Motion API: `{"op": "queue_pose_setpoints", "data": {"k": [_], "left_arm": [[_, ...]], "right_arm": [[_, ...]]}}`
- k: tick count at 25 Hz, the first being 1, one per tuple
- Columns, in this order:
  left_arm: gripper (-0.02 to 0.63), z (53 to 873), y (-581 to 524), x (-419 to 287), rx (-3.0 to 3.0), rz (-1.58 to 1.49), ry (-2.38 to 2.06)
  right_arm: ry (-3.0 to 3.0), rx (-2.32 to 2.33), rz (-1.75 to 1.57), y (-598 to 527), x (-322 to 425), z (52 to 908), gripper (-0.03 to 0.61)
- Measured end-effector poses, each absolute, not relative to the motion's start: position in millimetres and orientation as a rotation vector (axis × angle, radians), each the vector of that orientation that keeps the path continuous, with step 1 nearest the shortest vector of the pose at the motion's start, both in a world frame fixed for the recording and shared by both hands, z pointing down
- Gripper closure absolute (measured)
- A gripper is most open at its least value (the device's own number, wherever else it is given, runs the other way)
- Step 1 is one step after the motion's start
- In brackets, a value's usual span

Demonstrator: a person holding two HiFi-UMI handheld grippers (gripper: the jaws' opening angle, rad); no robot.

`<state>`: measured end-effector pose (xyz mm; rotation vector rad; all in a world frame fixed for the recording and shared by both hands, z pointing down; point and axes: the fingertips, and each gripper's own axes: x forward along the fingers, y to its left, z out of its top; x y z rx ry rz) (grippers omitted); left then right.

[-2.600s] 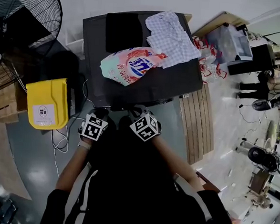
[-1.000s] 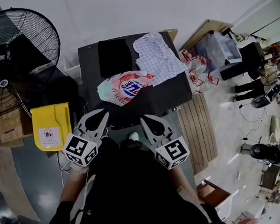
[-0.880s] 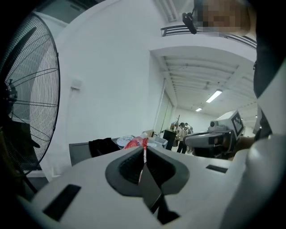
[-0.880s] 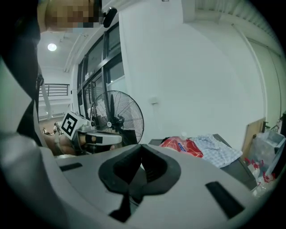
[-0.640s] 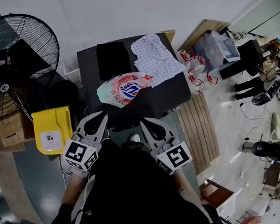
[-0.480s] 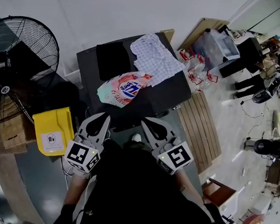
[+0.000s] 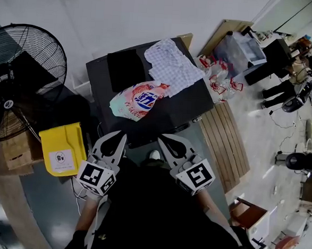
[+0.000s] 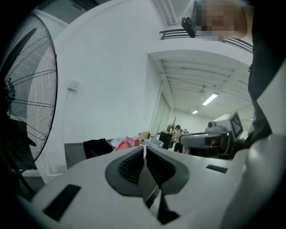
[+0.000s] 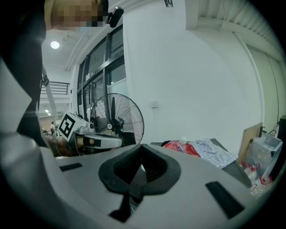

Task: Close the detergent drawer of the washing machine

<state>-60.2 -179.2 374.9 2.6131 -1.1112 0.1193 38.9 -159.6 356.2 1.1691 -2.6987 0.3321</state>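
One washing machine (image 7: 189, 105) stands in the middle. On its top lie one detergent bag (image 7: 138, 99) and two cloths: a black cloth (image 7: 126, 68) at the far left and a checked cloth (image 7: 171, 64) to its right. Left of the machine are one fan (image 7: 20, 80) and one yellow bin (image 7: 63, 149). Right of it are one wooden pallet (image 7: 224, 144) and one clear box (image 7: 244, 47). Two grippers show near: the left gripper (image 7: 121, 137) and the right gripper (image 7: 162, 138). At the far right stand perhaps two people (image 7: 278, 95), too small to count surely.
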Motion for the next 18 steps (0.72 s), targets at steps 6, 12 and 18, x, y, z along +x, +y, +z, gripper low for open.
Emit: {"op": "queue_pose_setpoints", "data": {"k": [6,12,18], "left_arm": [[0.601,382.2,-175.0,-61.9,2.597,0.127,-1.114],[0.602,377.9,-174.8,-62.0,2.594,0.133,-1.123],[0.603,382.3,-176.1,-63.0,2.599,0.13,-1.119]], "right_arm": [[-2.701,1.183,0.348,-158.8,41.0,358.8,0.563],[-2.702,1.182,0.35,-157.6,41.9,360.6,0.563],[-2.705,1.202,0.356,-159.5,44.0,362.4,0.563]]}}
